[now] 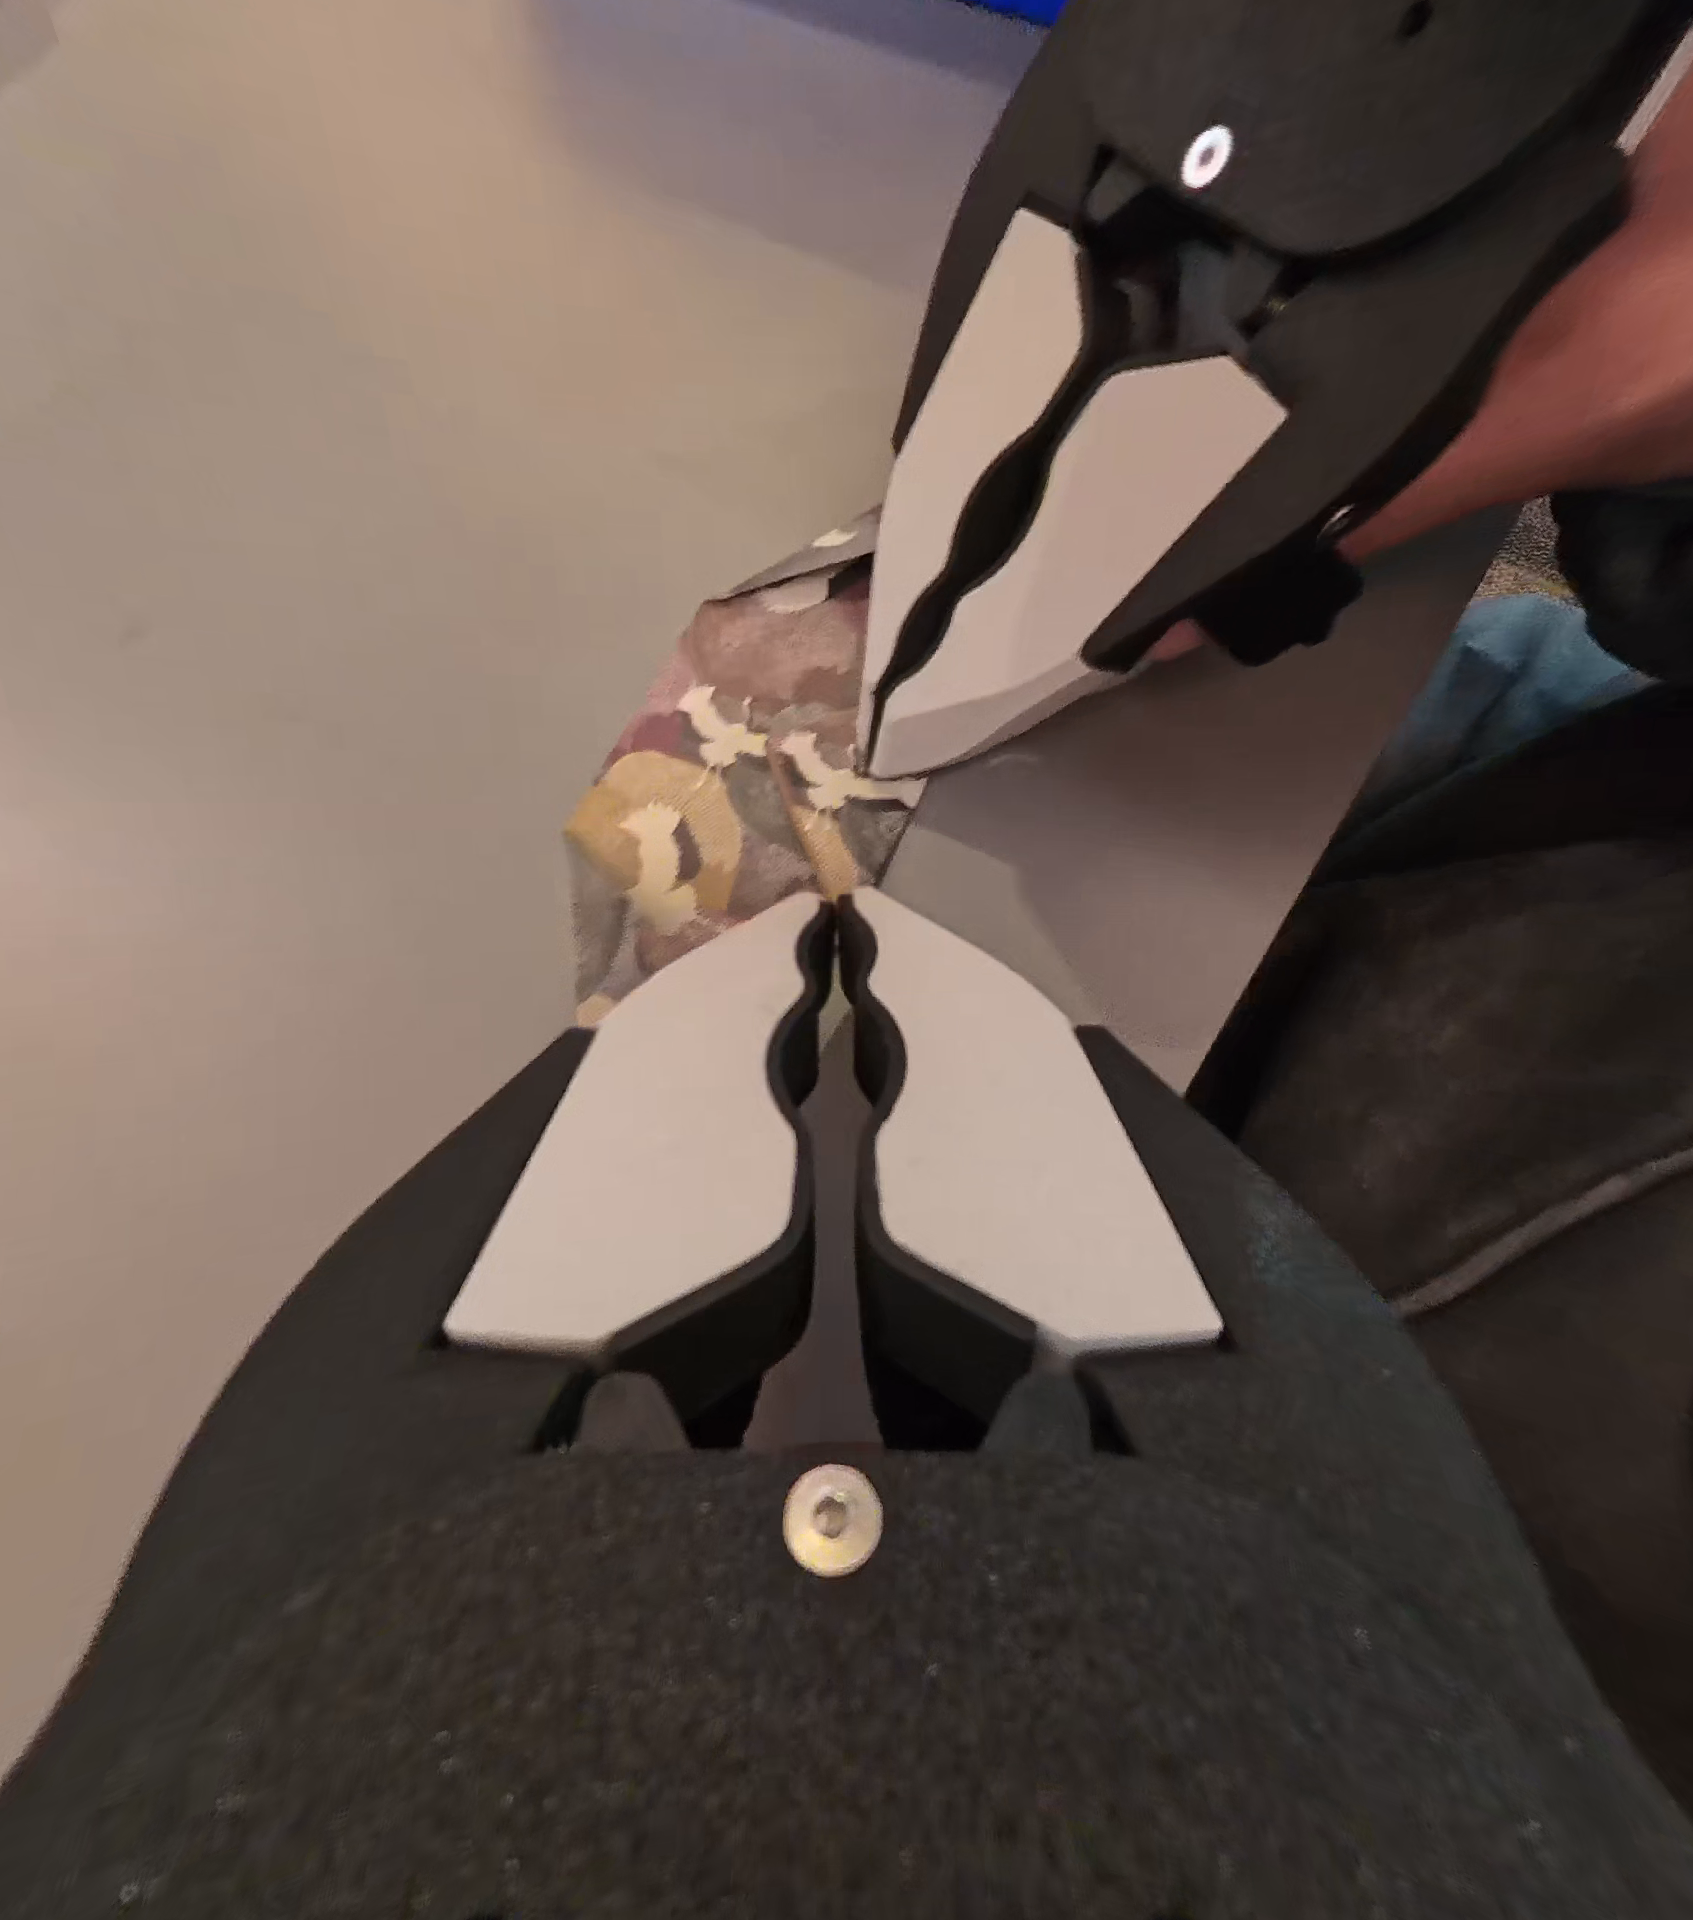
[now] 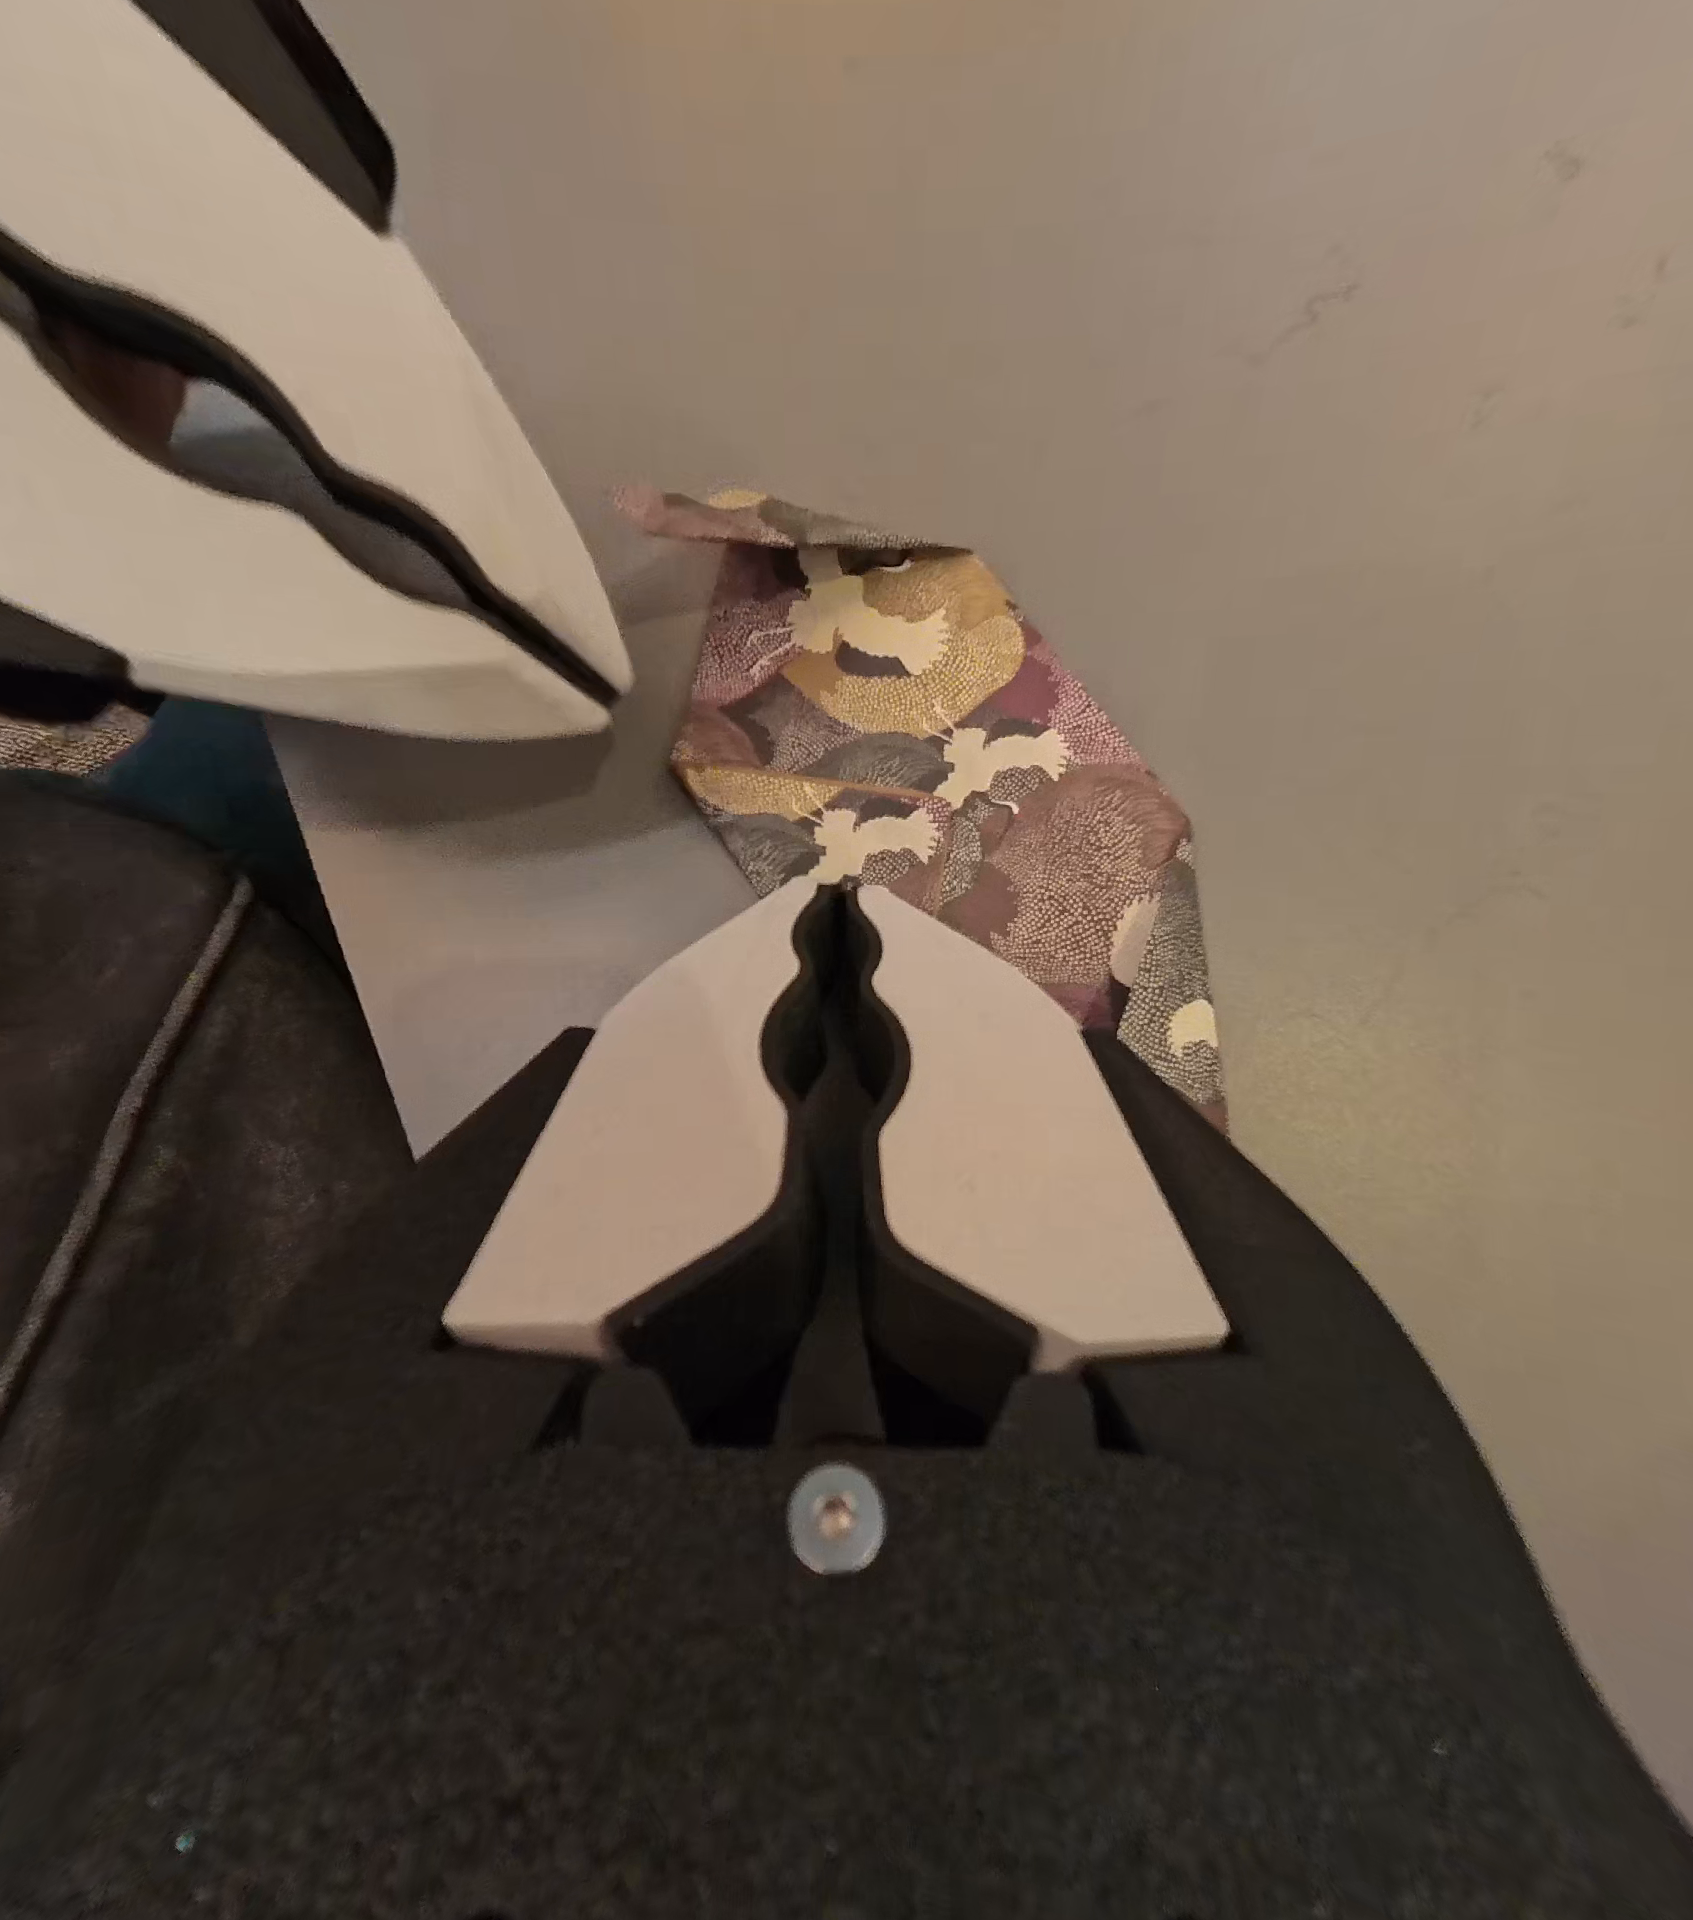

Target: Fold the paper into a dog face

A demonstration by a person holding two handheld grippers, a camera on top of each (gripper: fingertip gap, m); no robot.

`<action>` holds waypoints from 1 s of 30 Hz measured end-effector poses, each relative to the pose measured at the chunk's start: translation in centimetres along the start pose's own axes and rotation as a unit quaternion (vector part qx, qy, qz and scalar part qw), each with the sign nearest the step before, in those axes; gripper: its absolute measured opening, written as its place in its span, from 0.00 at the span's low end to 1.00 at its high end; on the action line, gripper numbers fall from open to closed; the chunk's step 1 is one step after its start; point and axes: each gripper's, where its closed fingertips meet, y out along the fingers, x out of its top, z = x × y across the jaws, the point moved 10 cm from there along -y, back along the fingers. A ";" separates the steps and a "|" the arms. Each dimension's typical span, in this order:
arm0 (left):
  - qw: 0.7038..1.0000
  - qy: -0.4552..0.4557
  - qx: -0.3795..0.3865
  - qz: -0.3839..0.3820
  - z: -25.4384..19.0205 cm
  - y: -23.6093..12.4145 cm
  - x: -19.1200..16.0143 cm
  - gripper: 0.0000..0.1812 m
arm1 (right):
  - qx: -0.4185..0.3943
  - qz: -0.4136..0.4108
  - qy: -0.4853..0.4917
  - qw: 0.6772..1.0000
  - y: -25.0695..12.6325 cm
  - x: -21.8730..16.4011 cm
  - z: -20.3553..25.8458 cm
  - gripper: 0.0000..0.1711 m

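Closest in each wrist view are that view's own tongs, fingers together at the tips. Left tongs (image 1: 834,906) touch the near edge of the patterned paper (image 1: 717,790), and whether they pinch it I cannot tell; right tongs (image 2: 837,891) press their closed tips on the folded paper, which lies on the grey table (image 1: 250,520) near its front edge. Judging by the shape, folding is well along, with a small flap turned at one end. Next likely needs pressing a crease flat. Open table lies beyond; the person's dark clothing (image 2: 94,1039) crowds the near side.
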 end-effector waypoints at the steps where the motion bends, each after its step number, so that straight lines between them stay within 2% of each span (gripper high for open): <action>1: 1.000 -0.003 0.002 0.007 -0.2 0.4 0.2 0.00 | 0.001 0.000 0.000 1.000 0.0 0.0 0.0 0.00; 9: 0.997 -0.003 0.013 0.071 -0.4 3.1 0.5 0.00 | -0.002 -0.001 -0.005 1.000 0.0 -0.1 0.0 0.00; 13: 0.998 -0.023 0.001 0.065 -0.3 3.0 0.5 0.00 | -0.001 -0.003 -0.005 1.000 -0.1 0.0 0.0 0.00; 17: 0.997 -0.028 -0.005 0.067 -0.1 3.0 0.5 0.00 | 0.033 -0.012 -0.011 0.999 0.2 0.6 0.8 0.00; 30: 0.998 -0.015 0.002 0.064 -0.3 3.0 0.4 0.00 | -0.014 0.019 -0.029 0.999 -0.2 -0.1 1.1 0.00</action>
